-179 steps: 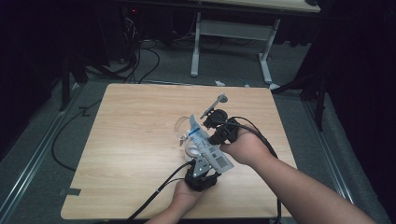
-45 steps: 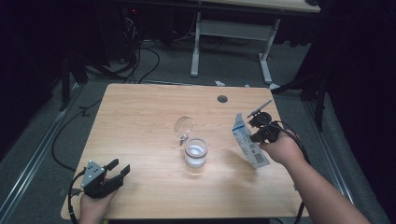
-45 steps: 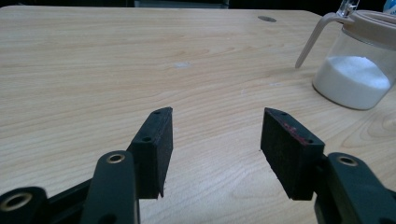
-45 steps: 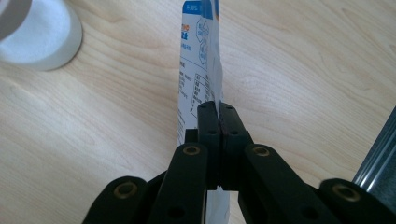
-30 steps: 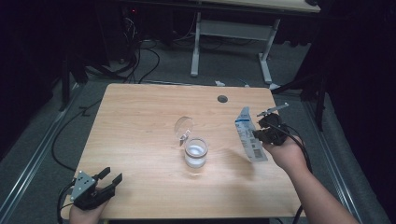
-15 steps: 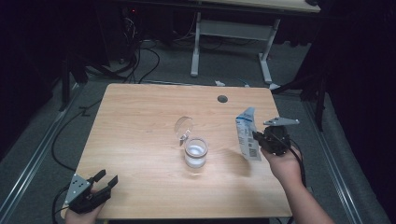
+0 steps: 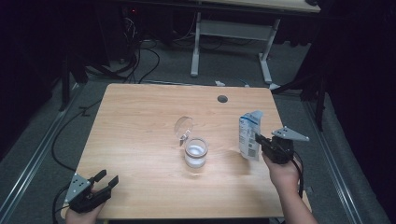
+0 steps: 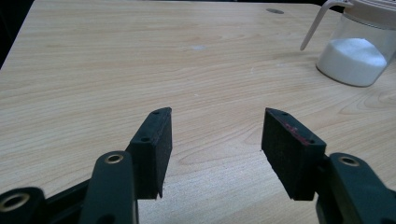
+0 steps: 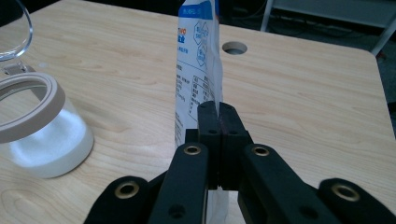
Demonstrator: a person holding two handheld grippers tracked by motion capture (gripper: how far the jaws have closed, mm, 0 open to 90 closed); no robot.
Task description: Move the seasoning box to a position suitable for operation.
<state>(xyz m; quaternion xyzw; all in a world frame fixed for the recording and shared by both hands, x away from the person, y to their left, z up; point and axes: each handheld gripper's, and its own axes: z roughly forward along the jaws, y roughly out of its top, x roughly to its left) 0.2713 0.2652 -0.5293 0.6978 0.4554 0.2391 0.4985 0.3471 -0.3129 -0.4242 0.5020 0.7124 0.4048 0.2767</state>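
Seen from the high view, left to right. At the near left corner of the wooden bench (image 7: 140,116), the left gripper (image 7: 103,183) rests low in the person's left hand (image 7: 81,214), its jaws spread apart with nothing between them; the left gripper view confirms this, with bare wood showing in the gap between the two black pads (image 8: 152,144). At the middle of the bench stands a clear glass jar (image 7: 195,152) holding a layer of white granules, its round hinged lid (image 7: 184,127) swung open and standing up just behind the rim. The same jar appears at the upper right of the left gripper view (image 8: 357,51) and at the left edge of the right gripper view (image 9: 42,140), where its beige rim ring is plain. Farther back on the bench, a round cable hole (image 7: 222,99) lies near the far edge. To the right of the jar and well apart from it, a white and blue printed pouch (image 7: 249,135) stands upright, its lower end close to the bench surface; whether it touches the wood cannot be told. The right gripper (image 7: 259,140), held in the person's right hand (image 7: 280,170), has its jaws pressed together on the pouch's lower edge, pinching the thin film between them, as the right gripper view shows (image 9: 218,116).
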